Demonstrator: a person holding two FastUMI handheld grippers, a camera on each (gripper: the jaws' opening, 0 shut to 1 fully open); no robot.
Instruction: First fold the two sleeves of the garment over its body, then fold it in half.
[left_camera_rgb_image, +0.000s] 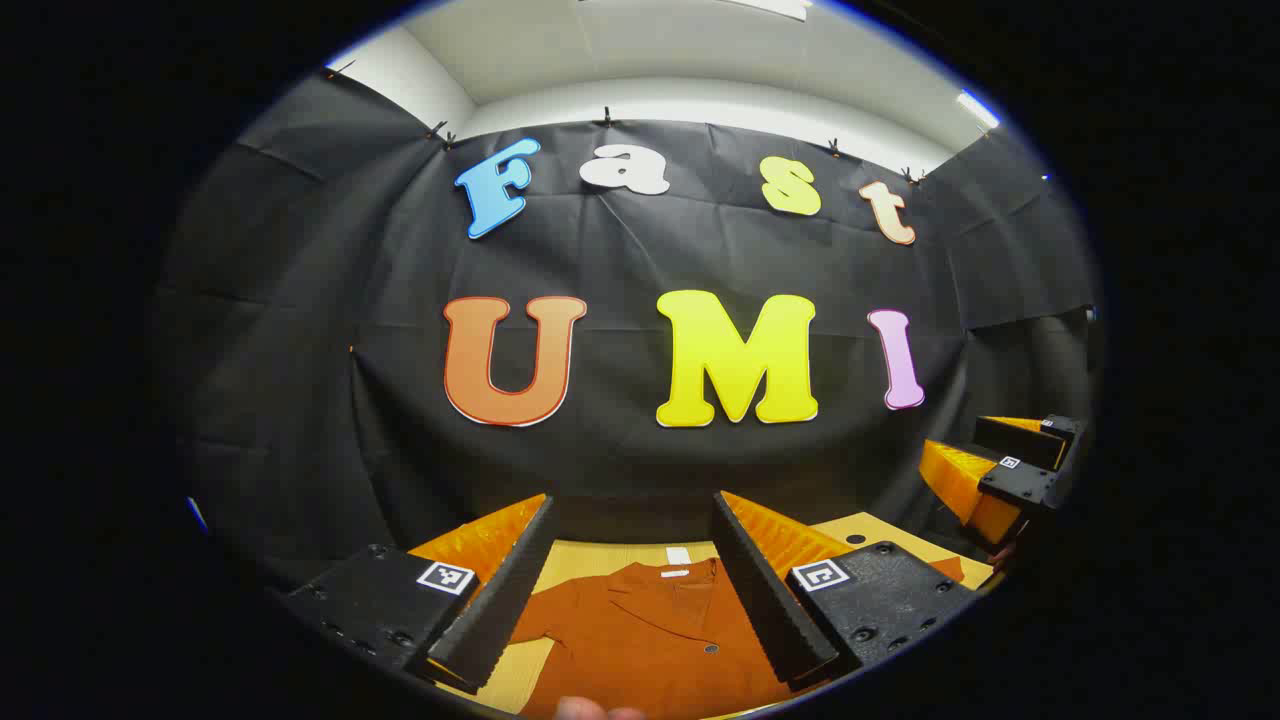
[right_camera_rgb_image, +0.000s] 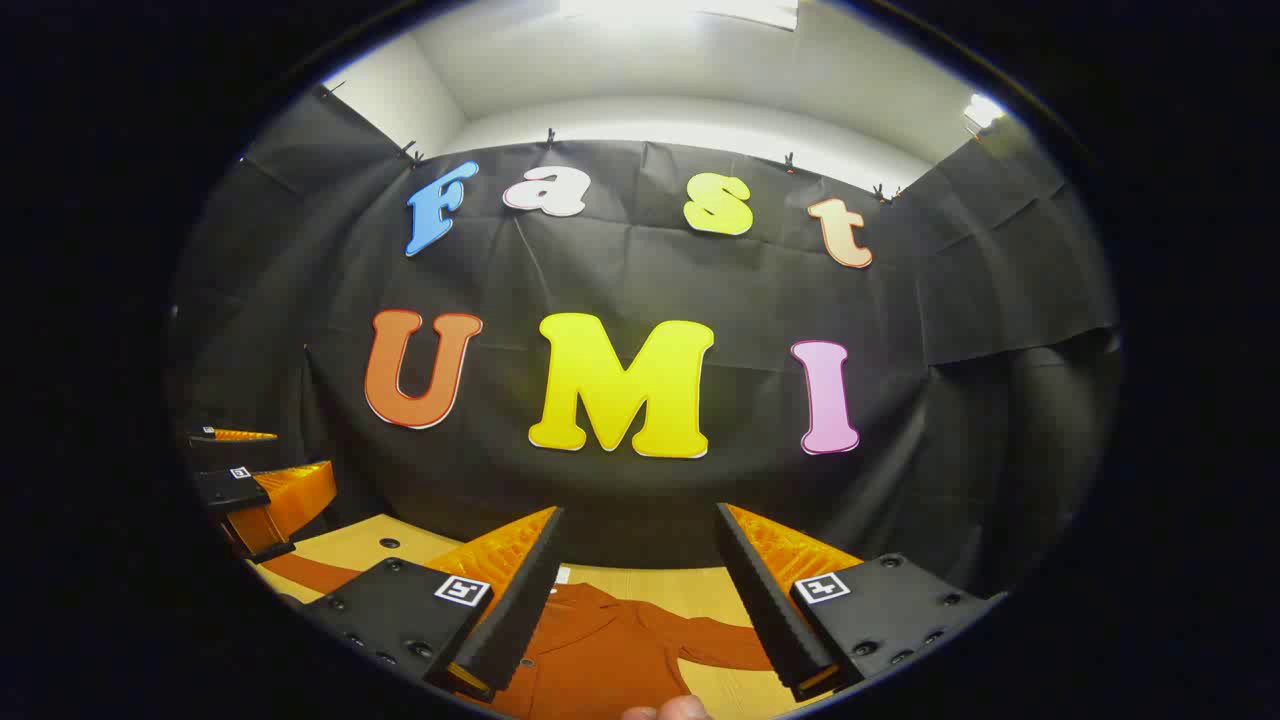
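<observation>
**Shirt flat, both grippers up and empty — nothing folded yet**

The rust-orange collared button shirt of soft woven cloth (left_camera_rgb_image: 640, 630) lies spread on the light wooden table top (left_camera_rgb_image: 590, 557), collar toward the far wall, a white neck tag at the collar. In the right gripper view one sleeve (right_camera_rgb_image: 720, 640) runs out to the right over the table, another strip of the same cloth (right_camera_rgb_image: 300, 572) trails to the left near the table edge; so sleeves look unfolded.

Left gripper (left_camera_rgb_image: 635, 580) hangs above the shirt w/ jaws wide apart, nothing between them. Right gripper (right_camera_rgb_image: 640, 590) likewise: jaws apart, empty, above the collar area. In the left gripper view it also sits off to the right (left_camera_rgb_image: 985, 475), well clear of the cloth.

Handling, as a guess: light, limp, no stiffness, so it'll drape and drag rather than hold shape (buttons and collar are the only firmer bits). Not fragile, prob. slides a little on bare wood. Best hold: pinch each sleeve near the cuff, top layer only, lift enough to clear, lay it across the body. For the half fold, take the hem corners, one per gripper.
</observation>
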